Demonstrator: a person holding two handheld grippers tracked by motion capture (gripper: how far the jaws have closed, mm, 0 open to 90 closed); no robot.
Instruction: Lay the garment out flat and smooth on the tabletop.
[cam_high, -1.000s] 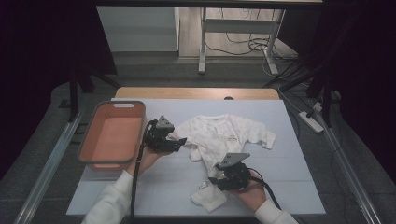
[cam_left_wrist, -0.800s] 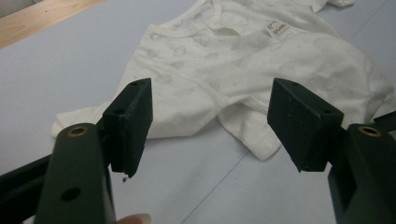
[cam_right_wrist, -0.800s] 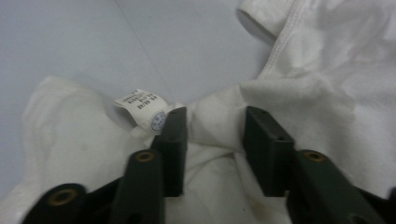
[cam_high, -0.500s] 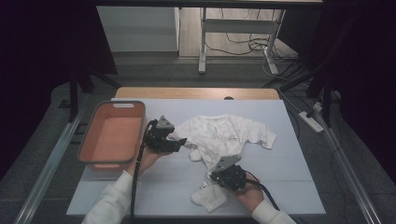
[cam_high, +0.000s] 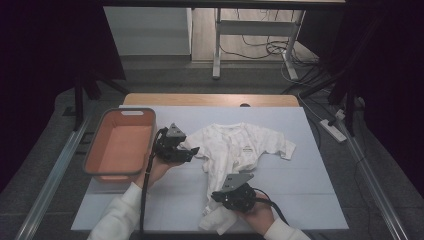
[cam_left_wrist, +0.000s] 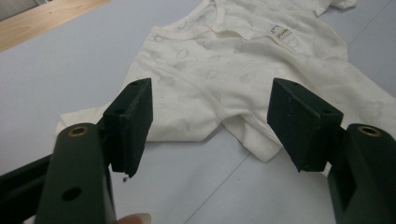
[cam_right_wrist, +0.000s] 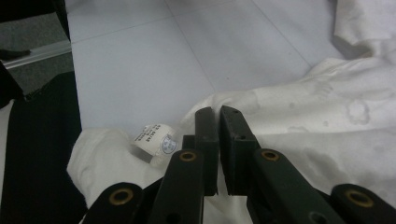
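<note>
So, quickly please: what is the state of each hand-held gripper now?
Left hand-held gripper: open, holding nothing.
Right hand-held gripper: closed on the white baby garment.

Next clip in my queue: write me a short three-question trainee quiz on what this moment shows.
1. True or false: the left gripper has its jaws apart, near a sleeve of the white baby garment.
2. The right gripper is: A) wide open B) closed at the garment's lower end C) inside the bin.
3. What lies in the orange bin?

Key: 1 true. 2 B. 3 Nothing visible; its floor looks bare.
</note>
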